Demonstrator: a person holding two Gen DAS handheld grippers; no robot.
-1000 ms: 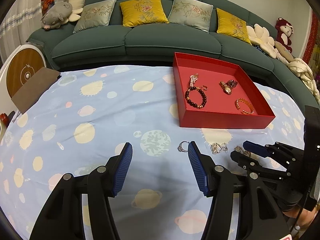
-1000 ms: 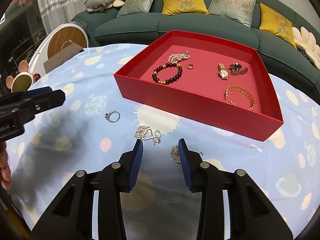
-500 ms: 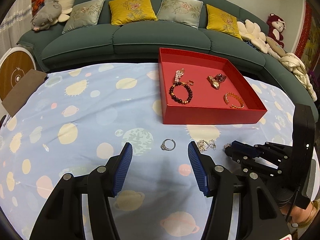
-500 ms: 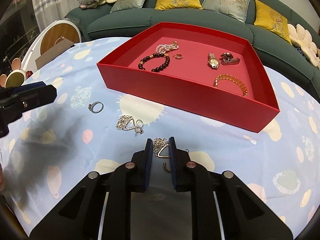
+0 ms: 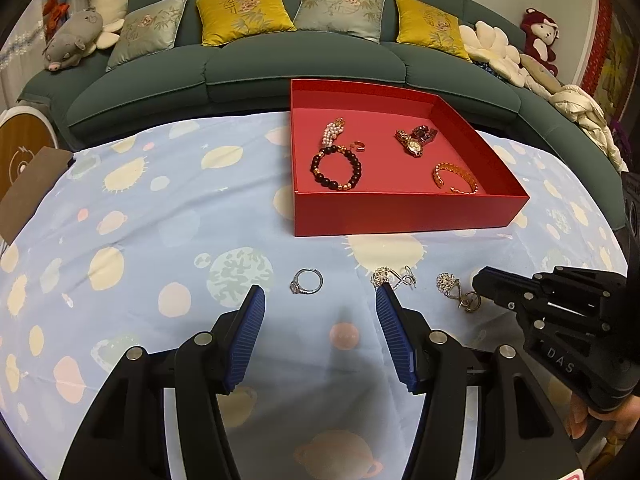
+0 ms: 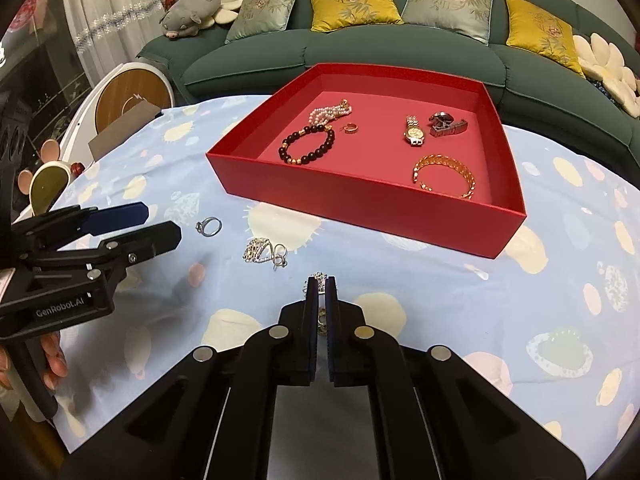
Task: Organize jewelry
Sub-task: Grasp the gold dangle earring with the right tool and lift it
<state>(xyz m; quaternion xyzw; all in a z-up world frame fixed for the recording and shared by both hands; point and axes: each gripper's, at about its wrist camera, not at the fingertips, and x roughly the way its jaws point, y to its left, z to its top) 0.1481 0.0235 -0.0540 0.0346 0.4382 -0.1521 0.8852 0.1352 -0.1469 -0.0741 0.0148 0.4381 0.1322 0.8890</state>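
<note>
Three loose pieces: a ring [image 5: 307, 281], a silver cluster [image 5: 394, 277] and an earring [image 5: 454, 290] lie in a row on the worktop [image 5: 160, 216], near its front, before the red box's [image 5: 400, 212] near wall.
Right gripper [image 6: 320, 285]: its jaws have just been closing and now stand narrow, pinched on the earring [image 6: 319, 277], which shows at the tips and between the pads.
Left gripper [image 5: 320, 300]: jaws wide, nothing between them; ring lies just ahead, slightly left of centre.
Cluster: beside the left gripper's right finger, between ring and earring.
Nearer hand: left for the ring, right for the earring.
Box from earring: straight ahead and up over the near wall; bracelets and a watch [image 6: 414, 134] already lie inside.
</note>
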